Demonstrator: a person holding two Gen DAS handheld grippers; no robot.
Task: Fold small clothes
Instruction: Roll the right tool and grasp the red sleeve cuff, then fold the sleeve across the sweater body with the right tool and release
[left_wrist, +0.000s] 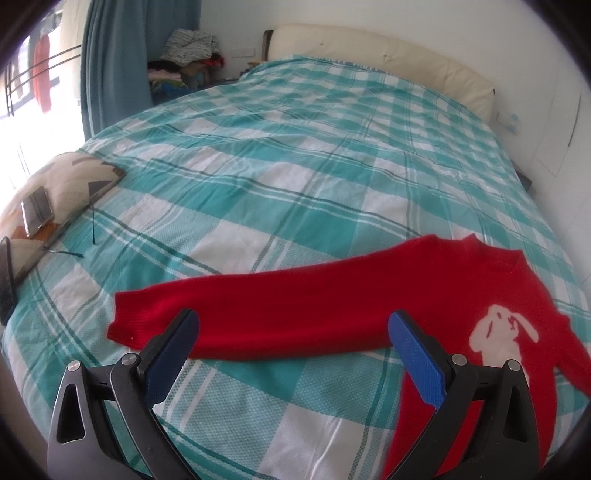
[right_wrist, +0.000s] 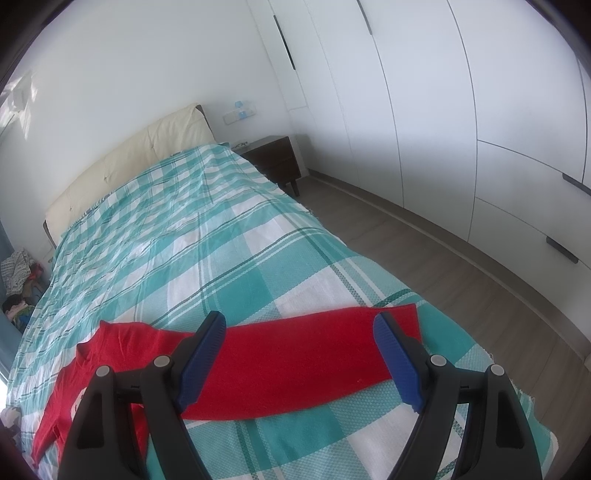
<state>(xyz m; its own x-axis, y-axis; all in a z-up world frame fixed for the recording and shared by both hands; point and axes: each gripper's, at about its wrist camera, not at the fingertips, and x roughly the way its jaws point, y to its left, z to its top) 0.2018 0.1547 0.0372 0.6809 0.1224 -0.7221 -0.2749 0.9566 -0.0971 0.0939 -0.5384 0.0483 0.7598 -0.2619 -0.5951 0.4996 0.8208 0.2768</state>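
A small red knitted sweater (left_wrist: 369, 295) with a white rabbit motif (left_wrist: 502, 336) lies spread flat on the teal-and-white checked bedspread (left_wrist: 280, 177), one sleeve stretched ahead of each tool. The left tool (left_wrist: 295, 332) hangs released, its blue-padded fingers (left_wrist: 417, 354) wide apart over the left sleeve (left_wrist: 240, 314), gripping nothing; the right tool (right_wrist: 299, 339) is likewise spread and empty, straddling the right sleeve (right_wrist: 306, 354) just in front of it. The likely trouble, in my judgement, is a bad pinch: closing down on soft knit lying flat could catch the bedspread along with the sleeve, or take only the top layer, so the fold would drag or skew. The right cuff (right_wrist: 399, 317) also lies near the bed's edge beyond the right tool, so a careless pull might slide it off. The left view alone shows the rabbit, the collar (left_wrist: 495, 254) and, far to the tool's left, a patterned cushion (left_wrist: 59, 195) carrying a phone (left_wrist: 37, 214). The right view alone shows the right sleeve's full length, the wooden floor (right_wrist: 443, 266), a dark nightstand (right_wrist: 277, 158) and white wardrobe doors (right_wrist: 461, 110).
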